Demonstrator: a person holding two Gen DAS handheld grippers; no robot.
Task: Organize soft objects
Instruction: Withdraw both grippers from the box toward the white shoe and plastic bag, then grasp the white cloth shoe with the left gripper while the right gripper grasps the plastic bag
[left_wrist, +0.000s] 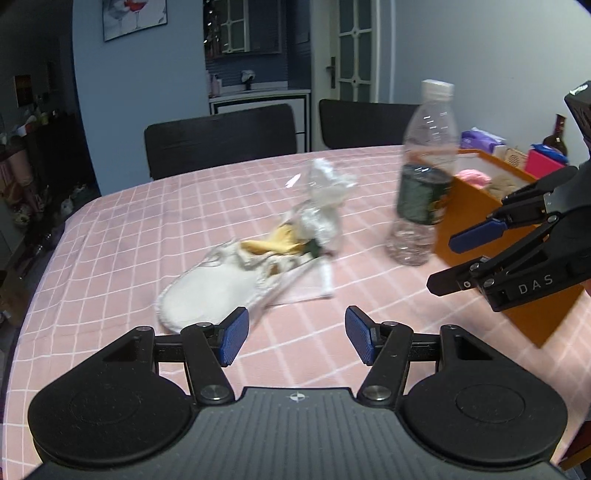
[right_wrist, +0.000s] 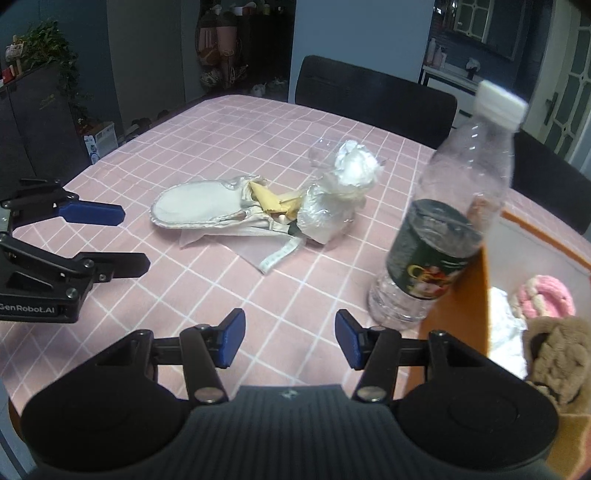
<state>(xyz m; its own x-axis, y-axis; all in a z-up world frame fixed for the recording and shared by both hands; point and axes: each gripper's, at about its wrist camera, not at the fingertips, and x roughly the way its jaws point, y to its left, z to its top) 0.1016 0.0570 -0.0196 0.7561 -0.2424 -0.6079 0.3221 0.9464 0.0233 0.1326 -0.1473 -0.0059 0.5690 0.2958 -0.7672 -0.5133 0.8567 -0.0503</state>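
A white soft slipper (left_wrist: 207, 291) (right_wrist: 195, 206) lies on the pink checked tablecloth, with a yellow cloth (left_wrist: 273, 243) (right_wrist: 269, 201) and a crumpled clear plastic bag (left_wrist: 325, 195) (right_wrist: 347, 188) bunched at its far end. My left gripper (left_wrist: 295, 339) (right_wrist: 135, 238) hovers open just short of the slipper, nothing between its blue pads. My right gripper (right_wrist: 290, 341) (left_wrist: 441, 264) is open and empty too, over the cloth beside the orange box (left_wrist: 476, 206) (right_wrist: 461, 306). The box holds a pink knit piece (right_wrist: 546, 295), a brown plush item (right_wrist: 561, 358) and something white (right_wrist: 506, 332).
A clear plastic bottle (left_wrist: 424, 177) (right_wrist: 443, 229) with a dark label stands against the box's left wall. A white strip (right_wrist: 280, 254) and a thin sheet lie under the slipper pile. Two dark chairs (left_wrist: 221, 140) stand at the table's far edge.
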